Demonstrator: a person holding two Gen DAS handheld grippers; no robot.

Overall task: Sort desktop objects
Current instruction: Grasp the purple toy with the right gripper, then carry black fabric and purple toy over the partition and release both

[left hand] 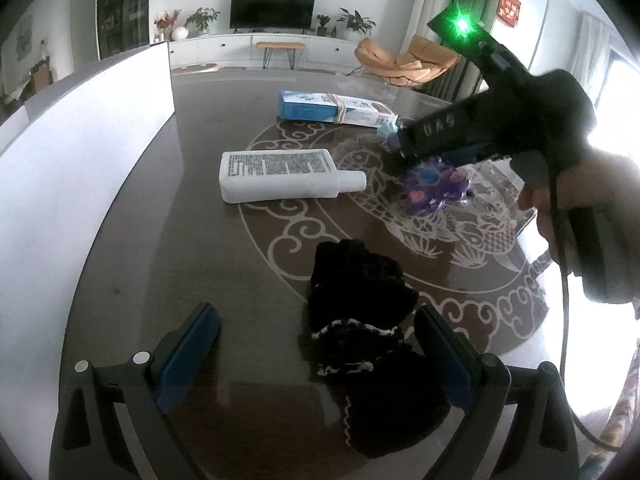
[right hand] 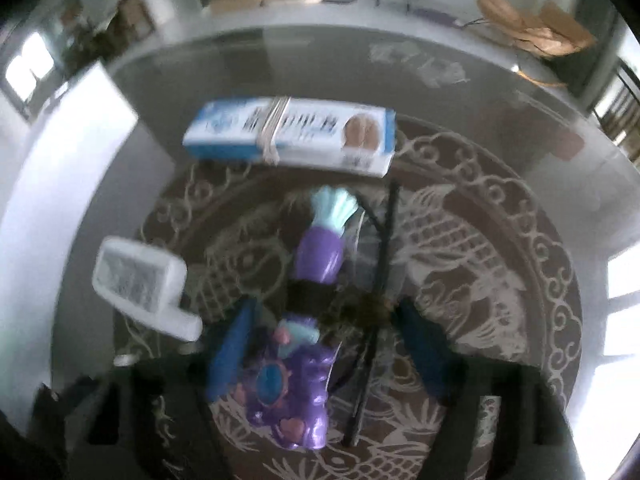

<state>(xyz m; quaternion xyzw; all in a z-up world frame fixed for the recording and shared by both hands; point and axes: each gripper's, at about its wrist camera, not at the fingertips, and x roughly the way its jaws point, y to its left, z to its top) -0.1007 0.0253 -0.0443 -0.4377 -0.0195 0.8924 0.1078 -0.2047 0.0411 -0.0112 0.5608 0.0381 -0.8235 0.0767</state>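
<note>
Toy [right hand: 308,320]: glossy purple, teal tail fin, pink heart studs.

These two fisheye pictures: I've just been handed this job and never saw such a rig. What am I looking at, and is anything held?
There is no robot arm. A person holds a hand-held claw in each hand, and each claw carries a wide-angle camera looking along its two blue-padded fingers.

The left view shows the left claw open and empty over a black knitted cloth. Further back, a hand holds the right claw over the toy.

The right view is blurred. The right claw straddles a purple mermaid toy, its pads apart and not pressing it, so nothing is gripped.

On the patterned table also lie a white bottle on its side, a blue and white box with a rubber band, and a thin dark stick beside the toy.
</note>
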